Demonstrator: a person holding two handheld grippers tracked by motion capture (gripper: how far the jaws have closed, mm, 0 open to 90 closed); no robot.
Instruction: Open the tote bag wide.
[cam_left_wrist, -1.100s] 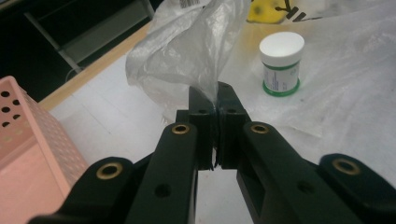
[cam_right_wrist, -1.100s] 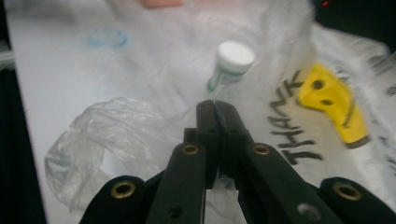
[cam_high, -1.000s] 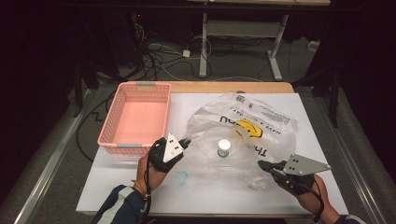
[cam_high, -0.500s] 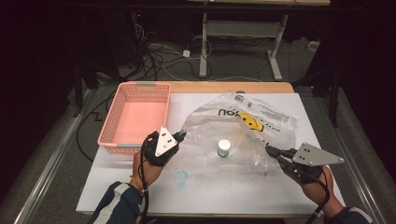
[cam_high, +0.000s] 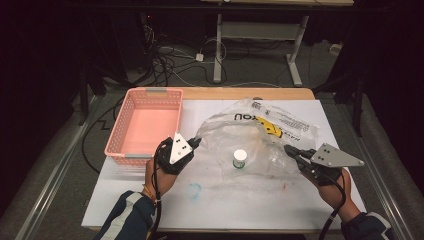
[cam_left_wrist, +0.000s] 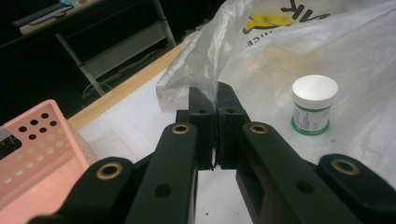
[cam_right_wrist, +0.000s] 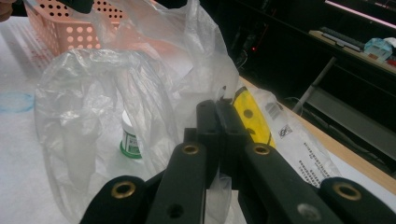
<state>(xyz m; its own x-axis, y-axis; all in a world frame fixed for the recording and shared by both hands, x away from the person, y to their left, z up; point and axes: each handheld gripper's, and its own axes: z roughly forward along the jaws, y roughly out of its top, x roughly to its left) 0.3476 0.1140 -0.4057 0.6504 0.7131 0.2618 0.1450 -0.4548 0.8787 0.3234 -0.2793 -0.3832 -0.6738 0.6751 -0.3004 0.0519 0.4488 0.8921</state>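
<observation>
Nearest the person's edge of the desk (cam_high: 300, 210), two hands come in from below, each carrying a gripper, and both are clamped on the same clear plastic bag (cam_high: 260, 132) that lies across the white sheet covering the desktop. Taking the bag as the landmark: the left gripper (cam_high: 194, 143) sits at the bag's left edge, its jaws pinched tight on a fold of the film, which rises in a crumpled flap above the jaws in the left gripper view. The right gripper (cam_high: 289, 150) is at the bag's right side, its jaws likewise closed flat on a pinch of the plastic, with the film bulging upward and away from it in the right gripper view. Between the two grips, the bag is drawn up off the desk, and a small jar (cam_high: 240, 159) with a white lid and a green band at its foot stands upright on the desk, seen through the film near the bag's near edge. A faint blue ring (cam_high: 194, 189) marks the sheet just nearer than the bag's left corner. Left of the bag, beyond the left gripper, rests a pink perforated basket (cam_high: 131, 131). Farther on, the bag's printed lettering and yellow patch (cam_high: 270, 127) face upward.
</observation>
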